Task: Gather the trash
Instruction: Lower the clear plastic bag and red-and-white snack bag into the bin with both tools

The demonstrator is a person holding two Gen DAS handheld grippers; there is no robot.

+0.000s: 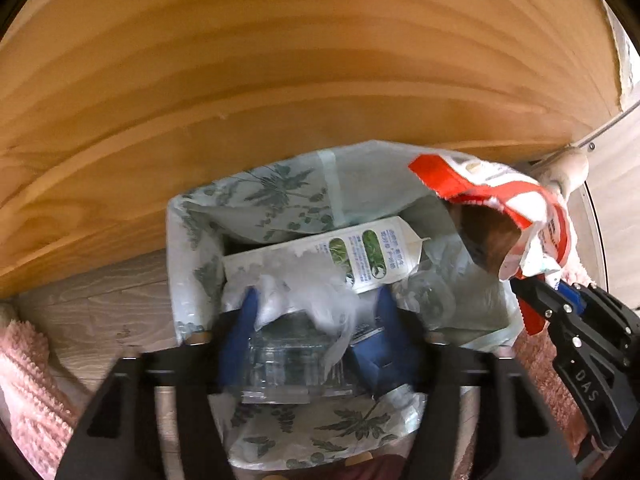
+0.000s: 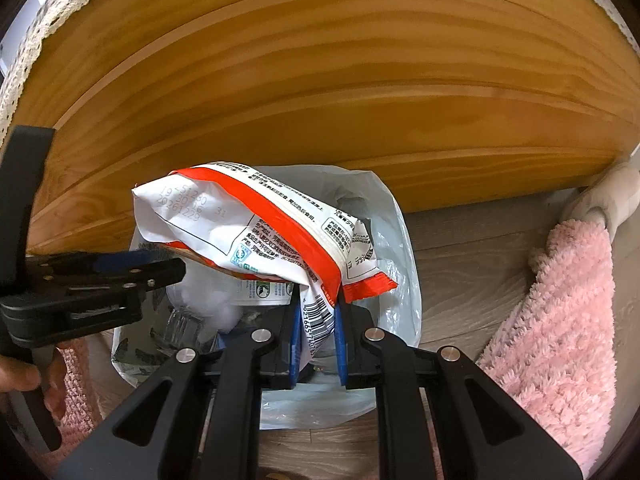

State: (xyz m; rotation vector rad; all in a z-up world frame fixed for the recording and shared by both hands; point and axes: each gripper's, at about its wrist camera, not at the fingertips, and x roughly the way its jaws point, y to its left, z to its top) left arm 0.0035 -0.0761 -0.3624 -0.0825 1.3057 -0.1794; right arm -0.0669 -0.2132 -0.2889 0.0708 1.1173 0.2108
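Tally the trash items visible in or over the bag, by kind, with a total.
Carton: 1
Clear plastic container: 1
Red-and-white snack wrapper, held over the bag: 1
Crumpled clear plastic film: 1
Total: 4

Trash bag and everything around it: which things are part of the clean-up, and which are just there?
Part of the job:
leaf-printed plastic trash bag
red-and-white snack wrapper in the right tool
clear plastic container
white carton

Just lying about:
pink fluffy rug
wooden furniture panel
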